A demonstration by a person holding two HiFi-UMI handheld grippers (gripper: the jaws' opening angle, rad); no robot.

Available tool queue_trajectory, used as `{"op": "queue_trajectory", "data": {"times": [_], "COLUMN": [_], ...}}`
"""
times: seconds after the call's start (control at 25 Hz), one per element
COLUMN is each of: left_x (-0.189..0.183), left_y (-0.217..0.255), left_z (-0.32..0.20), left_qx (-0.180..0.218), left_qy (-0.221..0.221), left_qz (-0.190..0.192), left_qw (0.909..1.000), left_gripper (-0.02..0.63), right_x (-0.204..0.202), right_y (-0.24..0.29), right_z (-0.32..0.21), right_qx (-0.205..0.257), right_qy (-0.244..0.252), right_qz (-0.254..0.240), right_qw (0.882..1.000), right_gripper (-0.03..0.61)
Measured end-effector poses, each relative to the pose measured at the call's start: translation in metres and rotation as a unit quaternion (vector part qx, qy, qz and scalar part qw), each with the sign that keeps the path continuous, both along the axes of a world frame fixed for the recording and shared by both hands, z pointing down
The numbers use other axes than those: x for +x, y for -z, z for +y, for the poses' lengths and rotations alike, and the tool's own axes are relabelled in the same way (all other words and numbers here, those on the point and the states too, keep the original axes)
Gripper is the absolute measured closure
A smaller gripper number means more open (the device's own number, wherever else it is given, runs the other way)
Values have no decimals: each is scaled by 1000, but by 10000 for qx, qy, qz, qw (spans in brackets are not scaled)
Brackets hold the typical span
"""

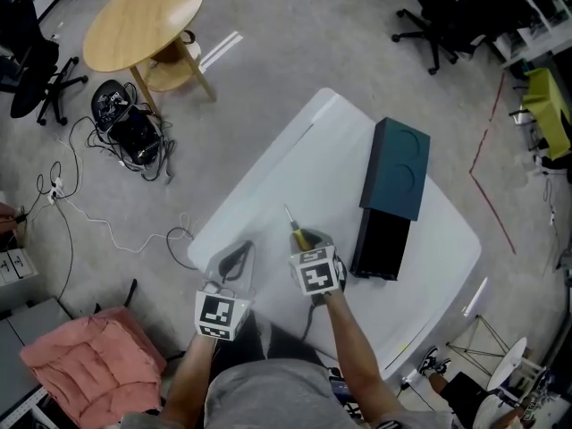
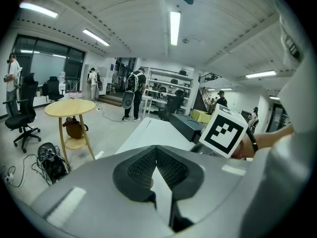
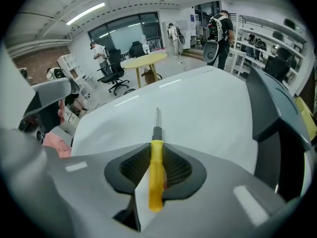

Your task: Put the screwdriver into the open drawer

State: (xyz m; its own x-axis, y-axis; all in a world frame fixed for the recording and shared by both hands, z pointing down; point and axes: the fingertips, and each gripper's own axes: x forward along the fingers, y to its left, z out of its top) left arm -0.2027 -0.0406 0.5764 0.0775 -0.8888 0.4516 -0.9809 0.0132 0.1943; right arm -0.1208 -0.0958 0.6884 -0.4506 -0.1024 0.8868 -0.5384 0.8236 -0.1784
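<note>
A screwdriver (image 1: 296, 228) with a yellow handle and thin metal shaft lies near the middle of the white table (image 1: 268, 181). My right gripper (image 1: 305, 240) is shut on its handle; in the right gripper view the handle (image 3: 156, 168) sits pinched between both pads, shaft pointing away over the tabletop. To the right lies the dark teal drawer unit (image 1: 396, 165), its black open drawer (image 1: 379, 244) pulled toward me, a short way right of the gripper. My left gripper (image 1: 236, 259) hovers at the table's near left edge, shut on nothing (image 2: 156, 151).
A round wooden table (image 1: 143, 21) stands far left on the floor, with cables and a black bag (image 1: 128, 129) beside it. A pink cushion (image 1: 88, 357) is at lower left. Office chairs (image 1: 442, 18) stand beyond the table. People stand in the background.
</note>
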Motion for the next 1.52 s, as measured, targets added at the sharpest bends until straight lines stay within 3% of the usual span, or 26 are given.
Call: {"op": "queue_trajectory", "data": {"times": [0.32,0.72,1.08,1.52], "left_x": [1,1,27,85], "left_y": [3,41,87,110], "left_z": [3,-11,-46,-83], "left_qx": [48,398,866,1114], "left_qy": [-183,-469,-995,-1669], "left_qz": [15,-131,-257,-208], "left_qw": [9998,9980,9909,9794], "left_gripper": [601,601,601,601], "right_x": [1,4,40,127], "right_y": [3,72,136,165], "right_z": [-1,-19,-41,-73], "right_qx": [73,585,1146,1591], "right_qy": [-129,-755,-1464,-2603], "right_qz": [-74,-827,-1242,-1417], "right_qw": [9999,9920,9747,9417], "right_gripper": [499,500,500,500]}}
